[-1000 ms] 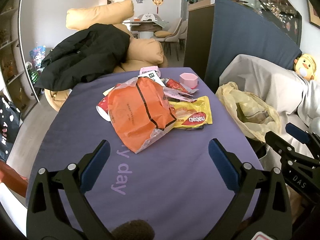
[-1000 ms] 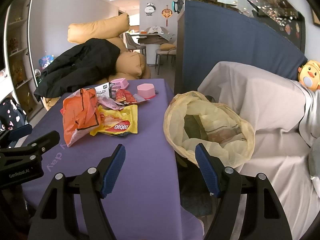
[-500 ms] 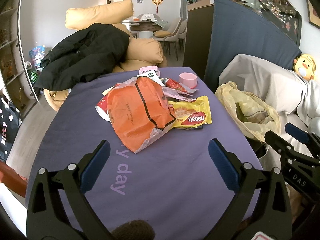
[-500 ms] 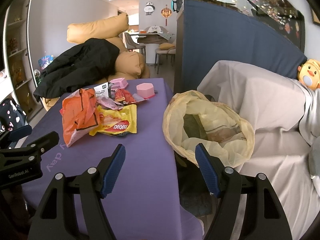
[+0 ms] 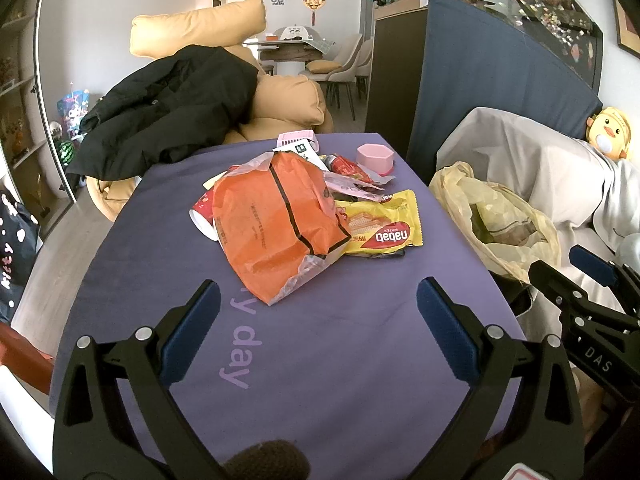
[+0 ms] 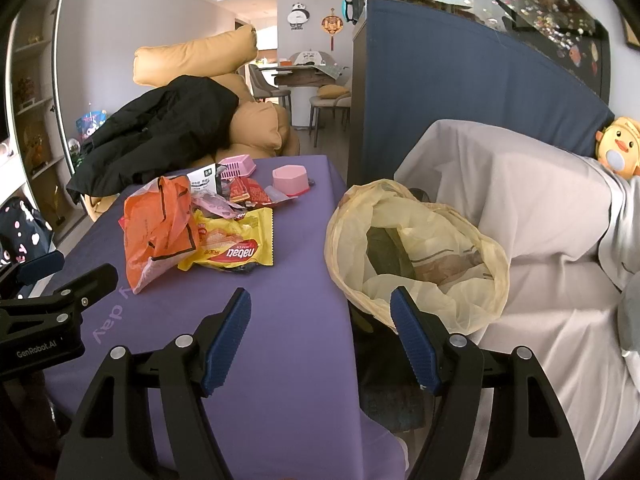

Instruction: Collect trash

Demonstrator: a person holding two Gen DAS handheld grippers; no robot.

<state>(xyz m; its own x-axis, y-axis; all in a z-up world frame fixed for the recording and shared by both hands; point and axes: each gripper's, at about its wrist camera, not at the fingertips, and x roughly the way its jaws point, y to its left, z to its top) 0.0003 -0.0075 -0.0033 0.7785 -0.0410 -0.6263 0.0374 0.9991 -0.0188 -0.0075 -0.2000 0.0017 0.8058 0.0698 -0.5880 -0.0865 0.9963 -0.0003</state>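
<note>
Both grippers are spread wide and empty here. The left gripper (image 5: 318, 320) hangs over the near end of the purple table (image 5: 340, 360), lined up with the trash pile, while the right gripper (image 6: 320, 332) sits off the table's right edge, pointing at the yellow bin bag (image 6: 416, 252).

The pile is at the table's middle: an orange plastic bag (image 5: 276, 224) on top, a yellow wafer wrapper (image 5: 380, 228) tucked against its right side, red snack wrappers (image 6: 248, 192) just behind, and what looks like a paper cup (image 5: 202, 218) poking out on the left — it's mostly buried, so hard to be sure. The bin bag gapes open beside the table, already holding something brownish.

Nothing is picked up yet — this reads as the approach before the first grab. The next move likely calls for the left gripper to push forward and pinch the near corner of the orange bag, then carry it right into the bin bag's mouth.
</note>
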